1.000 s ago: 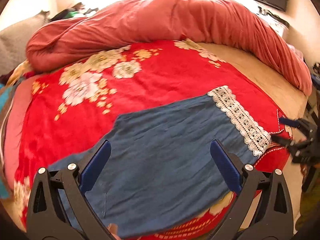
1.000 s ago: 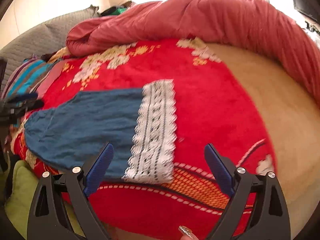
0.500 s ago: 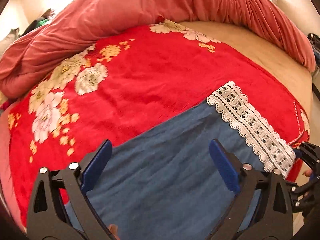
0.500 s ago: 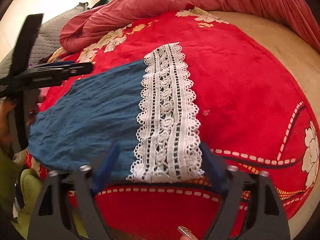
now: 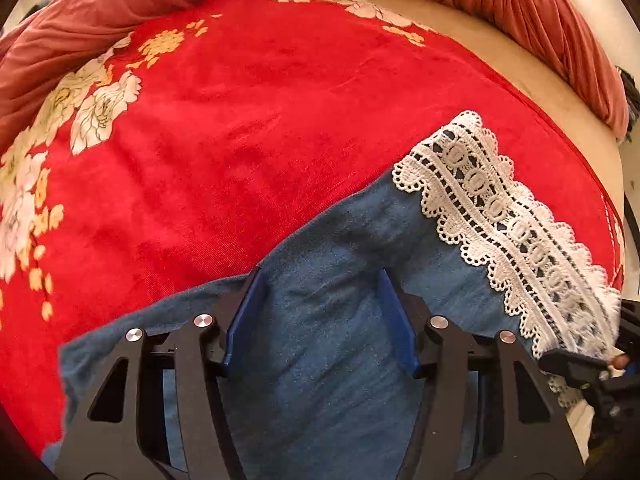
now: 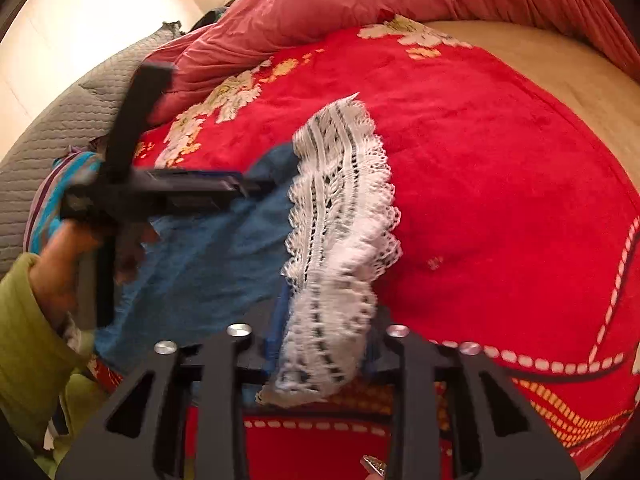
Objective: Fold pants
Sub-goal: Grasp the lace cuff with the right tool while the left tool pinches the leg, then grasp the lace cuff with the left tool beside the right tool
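Bunching pants [image 5: 320, 360] between both fingers [image 5: 244, 312]

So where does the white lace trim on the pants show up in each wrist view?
Left wrist: lace trim runs diagonally down the right side.
Right wrist: lace trim at centre, its near end between the right gripper fingers.
Shared landmark: the red floral blanket.

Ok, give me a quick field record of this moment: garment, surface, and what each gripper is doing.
garment: blue pants with white lace hem
surface: red floral blanket on the bed
left gripper: jaws narrowed around a bunch of blue fabric
right gripper: jaws closed on the lace hem, near end lifted
background: pink duvet bunched at the far side
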### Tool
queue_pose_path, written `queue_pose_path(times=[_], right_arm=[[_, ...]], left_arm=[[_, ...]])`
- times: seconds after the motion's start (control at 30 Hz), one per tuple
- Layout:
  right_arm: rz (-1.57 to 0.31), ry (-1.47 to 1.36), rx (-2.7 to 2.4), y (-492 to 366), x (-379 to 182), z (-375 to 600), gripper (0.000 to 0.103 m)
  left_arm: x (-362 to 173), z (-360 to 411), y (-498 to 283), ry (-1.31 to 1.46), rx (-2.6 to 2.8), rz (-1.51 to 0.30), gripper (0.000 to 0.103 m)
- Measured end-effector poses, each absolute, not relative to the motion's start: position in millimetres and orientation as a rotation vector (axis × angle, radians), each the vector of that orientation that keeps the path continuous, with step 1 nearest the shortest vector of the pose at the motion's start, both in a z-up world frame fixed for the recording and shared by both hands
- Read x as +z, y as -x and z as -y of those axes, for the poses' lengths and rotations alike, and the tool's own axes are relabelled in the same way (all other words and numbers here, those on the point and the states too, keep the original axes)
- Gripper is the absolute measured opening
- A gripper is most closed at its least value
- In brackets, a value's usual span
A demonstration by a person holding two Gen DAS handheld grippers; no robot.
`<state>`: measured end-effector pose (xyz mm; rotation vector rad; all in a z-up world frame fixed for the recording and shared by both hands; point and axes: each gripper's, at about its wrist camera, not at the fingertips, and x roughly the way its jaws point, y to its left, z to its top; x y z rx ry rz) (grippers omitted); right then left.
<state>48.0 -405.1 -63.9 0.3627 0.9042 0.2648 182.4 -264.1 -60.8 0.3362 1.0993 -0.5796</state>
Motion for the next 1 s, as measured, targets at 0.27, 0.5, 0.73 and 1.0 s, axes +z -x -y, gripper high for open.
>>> queue_pose_path(times=[0.27,0.5,0.73,1.0], right_arm=[[-0.789,-0.200,0.355,-58,-13,358,0.020],[-0.767,-0.015,0.528,-71,9,262,0.020],[-0.797,0.156,0.663,-63,-5,177,0.020],[-0.803,0.289,0.688,-38,-22,149,0.024]], left_arm=[[-26,202,-185,-0.101,-0.581,-1.072,0.048],[3,84,-193,0.131,-0.461,-1.028,0.050],[-16,13,-183,0.394,-0.493,-1.081,0.060],[-44,-3,-168,0.514,-0.477,-1.118,0.061]])
